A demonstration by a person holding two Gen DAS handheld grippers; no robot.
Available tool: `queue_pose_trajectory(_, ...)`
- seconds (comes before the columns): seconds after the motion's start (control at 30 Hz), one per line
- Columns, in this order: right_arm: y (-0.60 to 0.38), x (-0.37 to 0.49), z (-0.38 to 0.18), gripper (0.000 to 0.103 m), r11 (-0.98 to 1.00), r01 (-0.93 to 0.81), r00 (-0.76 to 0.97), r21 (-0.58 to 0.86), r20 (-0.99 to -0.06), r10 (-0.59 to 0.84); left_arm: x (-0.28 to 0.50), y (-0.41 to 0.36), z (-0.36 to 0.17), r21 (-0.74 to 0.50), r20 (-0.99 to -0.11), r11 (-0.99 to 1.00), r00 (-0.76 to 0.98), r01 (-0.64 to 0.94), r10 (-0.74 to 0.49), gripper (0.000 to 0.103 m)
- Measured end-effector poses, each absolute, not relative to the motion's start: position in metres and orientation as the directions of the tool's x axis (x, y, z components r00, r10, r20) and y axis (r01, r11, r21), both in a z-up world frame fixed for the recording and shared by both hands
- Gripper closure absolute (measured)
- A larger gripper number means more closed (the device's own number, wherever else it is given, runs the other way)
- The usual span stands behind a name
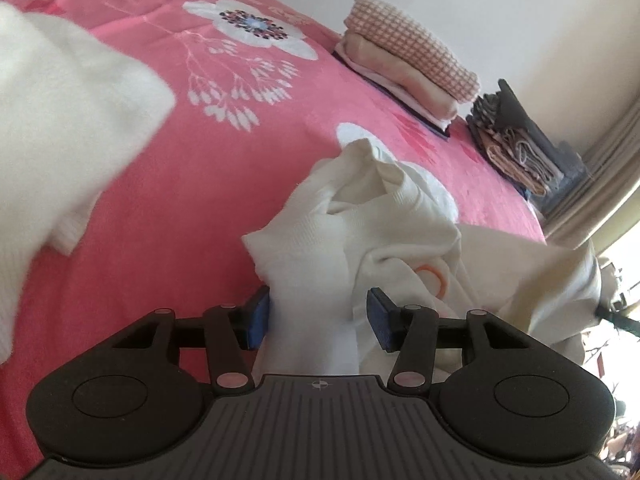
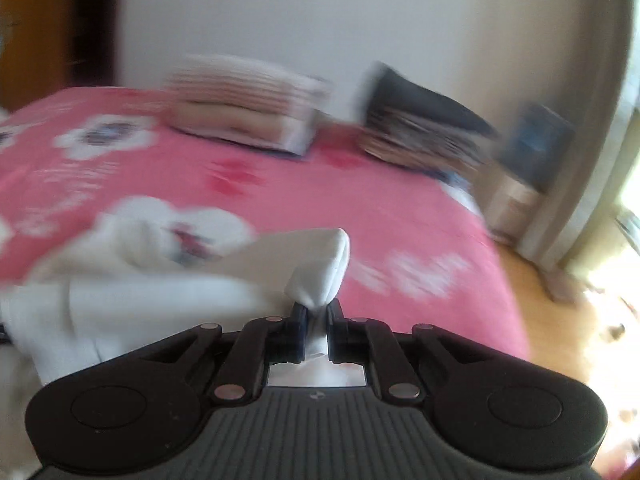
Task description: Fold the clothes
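Pinching a bunched corner of the white garment on the pink bed, the right gripper is clamping tight while the left gripper is standing half-apart around loose cloth, needing a firmer bite before spreading.

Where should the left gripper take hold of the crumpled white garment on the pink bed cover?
Probably the upright bunched fold of the white garment standing between the left gripper pads. Close straight from the near side: this ridge is narrow and raised above the bed cover.
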State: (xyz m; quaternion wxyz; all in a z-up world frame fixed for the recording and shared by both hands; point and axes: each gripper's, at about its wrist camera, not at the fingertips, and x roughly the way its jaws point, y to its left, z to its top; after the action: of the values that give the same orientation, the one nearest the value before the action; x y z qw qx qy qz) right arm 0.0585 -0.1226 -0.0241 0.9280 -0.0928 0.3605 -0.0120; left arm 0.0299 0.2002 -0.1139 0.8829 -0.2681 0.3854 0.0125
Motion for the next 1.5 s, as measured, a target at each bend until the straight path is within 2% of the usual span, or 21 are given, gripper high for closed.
queue_pose_trajectory(0.1,-0.165,0.052,-0.055,0.092,0.997,0.024,0.624,-0.075,-0.778,-0.073,0.032,0.198,-0.115,-0.458,-0.697,0.858,0.693,-0.232,-0.185,0.053)
queue_pose_trajectory(0.17,-0.188,0.045,-0.071,0.084,0.998,0.065,0.559,-0.011,-0.828,-0.045,0.032,0.198,-0.116,-0.453,-0.702,0.86,0.689,-0.236,-0.181,0.053)
queue_pose_trajectory(0.23,-0.199,0.035,-0.066,0.059,0.996,0.084,0.574,0.015,-0.818,-0.036,0.032,0.198,-0.116,-0.451,-0.706,0.859,0.685,-0.242,-0.178,0.053)
queue_pose_trajectory(0.27,-0.202,0.03,-0.061,0.053,0.996,0.092,0.588,0.024,-0.808,-0.035,0.032,0.198,-0.117,-0.451,-0.708,0.858,0.684,-0.245,-0.177,0.053)
queue_pose_trajectory(0.3,-0.206,0.026,-0.056,0.049,0.995,0.099,0.602,0.033,-0.798,-0.033,0.033,0.199,-0.117,-0.453,-0.709,0.857,0.682,-0.245,-0.18,0.053)
queue_pose_trajectory(0.43,-0.219,0.009,-0.032,0.042,0.99,0.125,0.668,0.071,-0.744,-0.031,0.033,0.198,-0.116,-0.455,-0.712,0.857,0.676,-0.24,-0.189,0.049)
queue_pose_trajectory(0.5,-0.225,0.003,-0.019,0.04,0.986,0.136,0.704,0.095,-0.71,-0.029,0.033,0.198,-0.117,-0.452,-0.713,0.859,0.676,-0.239,-0.187,0.049)
queue_pose_trajectory(0.57,-0.223,0.003,-0.006,0.039,0.986,0.088,0.732,0.139,-0.68,0.031,0.033,0.197,-0.117,-0.451,-0.715,0.86,0.673,-0.241,-0.187,0.049)
queue_pose_trajectory(0.73,-0.175,0.025,0.01,0.036,0.982,-0.138,0.777,0.129,-0.601,0.188,0.031,0.198,-0.118,-0.447,-0.725,0.859,0.663,-0.249,-0.185,0.049)
queue_pose_trajectory(0.9,-0.102,0.074,0.009,0.033,0.916,-0.393,0.713,0.08,-0.603,0.359,0.028,0.202,-0.119,-0.465,-0.735,0.847,0.646,-0.259,-0.206,0.049)
queue_pose_trajectory(1.03,-0.042,0.128,-0.012,0.028,0.789,-0.615,0.57,-0.006,-0.694,0.439,0.025,0.201,-0.12,-0.455,-0.746,0.855,0.631,-0.25,-0.213,0.049)
queue_pose_trajectory(1.3,0.018,0.219,-0.081,0.026,0.61,-0.784,0.397,-0.118,-0.85,0.346,0.026,0.197,-0.121,-0.423,-0.757,0.878,0.62,-0.224,-0.207,0.049)
queue_pose_trajectory(1.37,0.021,0.235,-0.093,0.026,0.608,-0.786,0.382,-0.109,-0.86,0.339,0.028,0.194,-0.121,-0.404,-0.756,0.891,0.624,-0.207,-0.198,0.049)
queue_pose_trajectory(1.47,0.023,0.252,-0.111,0.027,0.628,-0.778,0.322,-0.023,-0.872,0.368,0.031,0.185,-0.122,-0.348,-0.76,0.922,0.627,-0.173,-0.169,0.049)
queue_pose_trajectory(1.5,0.024,0.251,-0.114,0.031,0.627,-0.779,0.318,-0.013,-0.87,0.377,0.032,0.182,-0.121,-0.324,-0.763,0.932,0.627,-0.162,-0.156,0.049)
